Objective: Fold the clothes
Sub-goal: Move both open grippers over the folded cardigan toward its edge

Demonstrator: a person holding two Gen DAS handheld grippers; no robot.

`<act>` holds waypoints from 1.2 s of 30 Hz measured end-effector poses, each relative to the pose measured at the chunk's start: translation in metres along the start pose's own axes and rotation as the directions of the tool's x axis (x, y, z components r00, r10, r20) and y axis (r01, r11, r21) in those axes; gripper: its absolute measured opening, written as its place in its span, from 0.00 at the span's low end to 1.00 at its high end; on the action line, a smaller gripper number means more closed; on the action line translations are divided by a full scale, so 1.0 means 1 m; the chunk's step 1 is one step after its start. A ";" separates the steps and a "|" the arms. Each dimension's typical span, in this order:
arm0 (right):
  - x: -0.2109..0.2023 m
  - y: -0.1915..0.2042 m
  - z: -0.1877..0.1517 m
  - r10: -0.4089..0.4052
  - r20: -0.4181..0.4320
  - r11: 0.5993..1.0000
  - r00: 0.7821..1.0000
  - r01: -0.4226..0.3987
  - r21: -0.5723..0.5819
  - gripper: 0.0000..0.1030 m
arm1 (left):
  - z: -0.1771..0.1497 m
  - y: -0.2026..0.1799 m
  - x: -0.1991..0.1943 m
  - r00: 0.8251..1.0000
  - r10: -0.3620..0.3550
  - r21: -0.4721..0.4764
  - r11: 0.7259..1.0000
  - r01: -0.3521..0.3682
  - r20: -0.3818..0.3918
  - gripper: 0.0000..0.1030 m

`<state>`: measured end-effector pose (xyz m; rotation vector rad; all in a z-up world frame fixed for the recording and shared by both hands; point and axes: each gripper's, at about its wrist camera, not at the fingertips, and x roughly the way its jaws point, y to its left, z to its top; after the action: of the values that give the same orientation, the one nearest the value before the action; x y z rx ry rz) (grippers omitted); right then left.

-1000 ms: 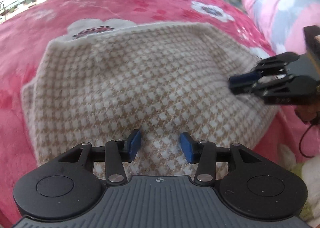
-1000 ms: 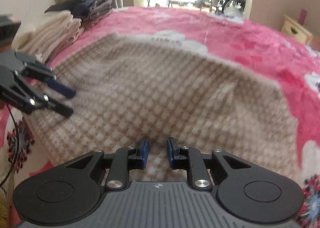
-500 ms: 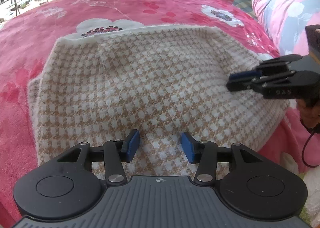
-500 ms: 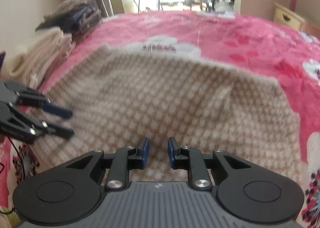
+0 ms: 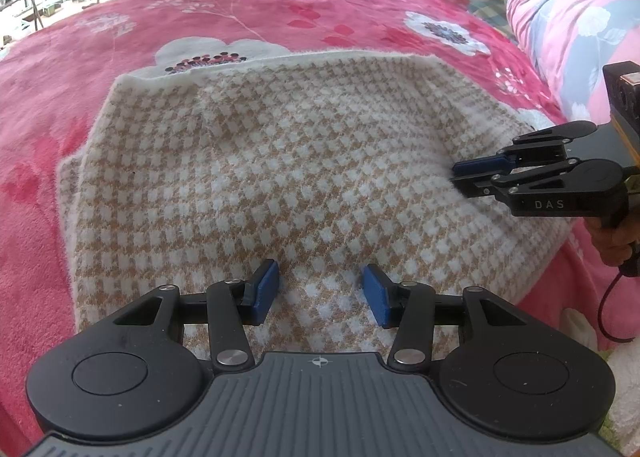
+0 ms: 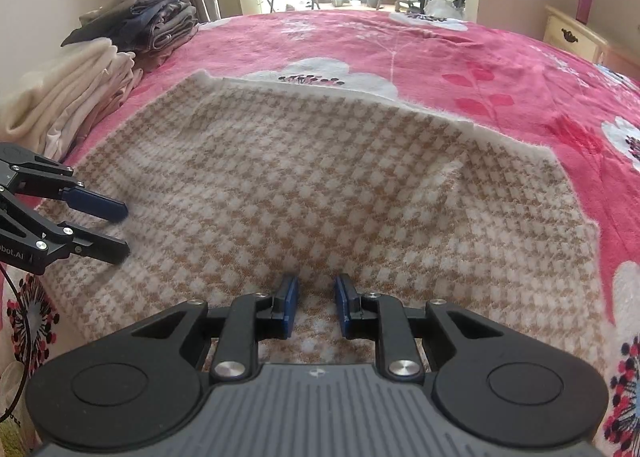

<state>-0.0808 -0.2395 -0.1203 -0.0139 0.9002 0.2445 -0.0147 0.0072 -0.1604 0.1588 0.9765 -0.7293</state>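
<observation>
Evidently mid-task: the tan-and-white houndstooth knit garment [image 5: 280, 177] lay flat on the pink floral fleece bed cover [image 5: 280, 17], already reduced to a rough rectangle with its white trim along the far edge. A soft ridge ran through its middle, which suggested a layer already turned in, though no sleeve showed plainly.

Left tongs [image 5: 320, 291] stood at a medium gap over the garment's near edge, nothing between the blue pads. Right tongs [image 6: 316, 305] stood narrow, pads apart, likewise over the near edge and gripping nothing that could be made out; whether the tips rested on the knit could not be told.

Beyond the garment's left side, in the right wrist view, sat a stack of folded cream clothes [image 6: 72, 97] and a stack of folded grey and denim clothes [image 6: 148, 21], so several pieces looked finished.

Judged remaining for this piece: taking up the near edge with both tongs, folding it over toward the far trim, then moving it onto a stack.
</observation>
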 end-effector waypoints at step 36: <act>-0.013 -0.015 0.063 0.090 0.023 0.995 0.996 -0.089 -0.053 0.22 | -0.003 -0.004 0.000 1.000 0.024 -0.012 1.000 -0.024 0.003 0.47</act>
<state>-0.0369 -0.2496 -0.0720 -0.0185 0.8701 0.3505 -0.0197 0.0054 -0.1613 0.1589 0.9743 -0.7010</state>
